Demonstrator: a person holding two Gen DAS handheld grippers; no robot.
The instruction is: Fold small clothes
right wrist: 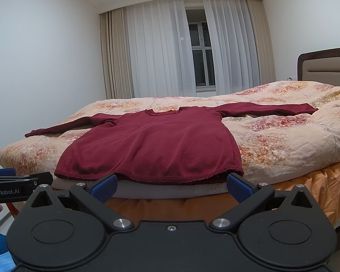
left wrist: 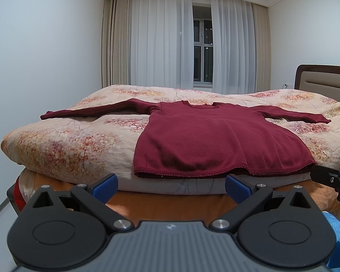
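Observation:
A dark red long-sleeved top (left wrist: 215, 140) (right wrist: 154, 145) lies flat on the bed, neckline toward the window, both sleeves spread out sideways, hem hanging slightly over the near edge. My left gripper (left wrist: 171, 187) is open, its blue-padded fingers (left wrist: 104, 187) just short of the hem, holding nothing. My right gripper (right wrist: 171, 187) is open too, below the hem with empty jaws. Each gripper shows at the edge of the other's view: the right gripper (left wrist: 333, 179), the left gripper (right wrist: 18, 181).
The bed carries a floral peach quilt (left wrist: 74, 140) (right wrist: 283, 136) over an orange sheet (right wrist: 306, 192). A padded headboard (right wrist: 324, 68) stands at the right. Curtains and a dark window (left wrist: 202, 52) fill the far wall. Blue sleeves (right wrist: 0, 256) of the person show low down.

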